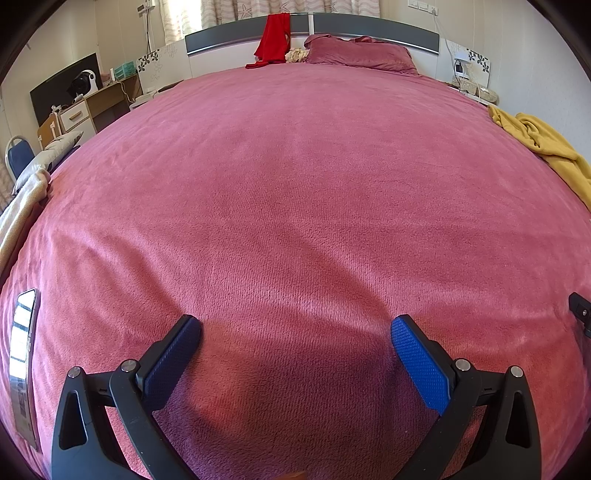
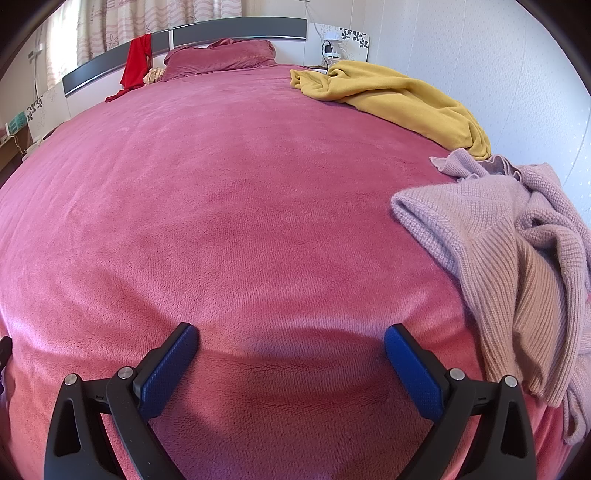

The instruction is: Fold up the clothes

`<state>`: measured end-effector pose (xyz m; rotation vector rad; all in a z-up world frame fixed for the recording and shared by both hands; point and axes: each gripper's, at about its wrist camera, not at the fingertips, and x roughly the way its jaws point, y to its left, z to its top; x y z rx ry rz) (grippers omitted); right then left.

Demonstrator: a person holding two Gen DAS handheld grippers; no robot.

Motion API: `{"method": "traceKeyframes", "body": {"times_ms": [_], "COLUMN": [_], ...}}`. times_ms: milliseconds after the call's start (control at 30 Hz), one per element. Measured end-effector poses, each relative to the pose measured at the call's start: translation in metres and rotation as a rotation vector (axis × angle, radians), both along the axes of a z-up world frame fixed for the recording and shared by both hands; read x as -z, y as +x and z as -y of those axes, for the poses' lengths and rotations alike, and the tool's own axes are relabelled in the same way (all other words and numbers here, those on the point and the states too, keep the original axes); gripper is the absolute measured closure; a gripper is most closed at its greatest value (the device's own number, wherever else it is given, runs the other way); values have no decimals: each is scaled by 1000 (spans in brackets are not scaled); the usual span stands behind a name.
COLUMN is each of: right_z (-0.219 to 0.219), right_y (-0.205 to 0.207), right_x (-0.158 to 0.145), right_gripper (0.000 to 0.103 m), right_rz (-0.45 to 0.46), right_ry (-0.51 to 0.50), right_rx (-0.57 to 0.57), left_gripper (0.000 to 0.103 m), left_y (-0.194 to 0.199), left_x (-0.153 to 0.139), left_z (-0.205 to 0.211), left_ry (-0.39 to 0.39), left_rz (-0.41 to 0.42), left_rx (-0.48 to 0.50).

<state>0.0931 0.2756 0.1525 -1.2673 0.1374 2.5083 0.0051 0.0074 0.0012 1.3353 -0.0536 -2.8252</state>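
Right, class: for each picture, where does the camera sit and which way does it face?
Left wrist: on the left gripper, low over the bed, facing the headboard; its open fingers show.
Right wrist: on the right gripper, facing likewise; open fingers show, pink sweater to the right.
Shared: red garment, pillow, yellow garment.

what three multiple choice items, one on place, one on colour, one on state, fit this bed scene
1. Where does the crumpled lilac knitted sweater lie?
A. on the pillow
B. at the right edge of the pink fleece bedspread
C. on the headboard

2. What colour is the garment draped over the grey headboard?
A. red
B. green
C. white

3. How do the left gripper and right gripper stand?
A. both shut on cloth
B. one shut
C. both open, holding nothing

Key: B, it sits right of the right gripper; A, red against grey; C, only bedspread shows between the pads.
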Motion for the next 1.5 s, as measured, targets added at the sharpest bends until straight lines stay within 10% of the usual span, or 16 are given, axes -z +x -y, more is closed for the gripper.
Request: {"method": "traceKeyframes", "body": {"times_ms": [500,633,833,1033,1500], "right_z": [-25,-63,-162,-230,-258], "right_y": [4,25,35,43,47], "right_x": [-24,-67,-130,-156,-94], "right_gripper": [0,0,0,0,0], "right_rz": [-68,-180,-133,-99,81], "right_ry": [-80,-108,119,76,64], "right_rx": [50,119,152,86,163], "left_gripper": [0,0,0,0,0], "left_y": [-1,-2,-5,-11,-13], "left_x": [-4,-4,-3,-5,-3], "left_z": [2,3,-2,-3,4], "left_ry": [2,7,-11,16,30], "left_rz": [1,6,10,25,21], "left_rx": [2,3,-1,0,-3]}}
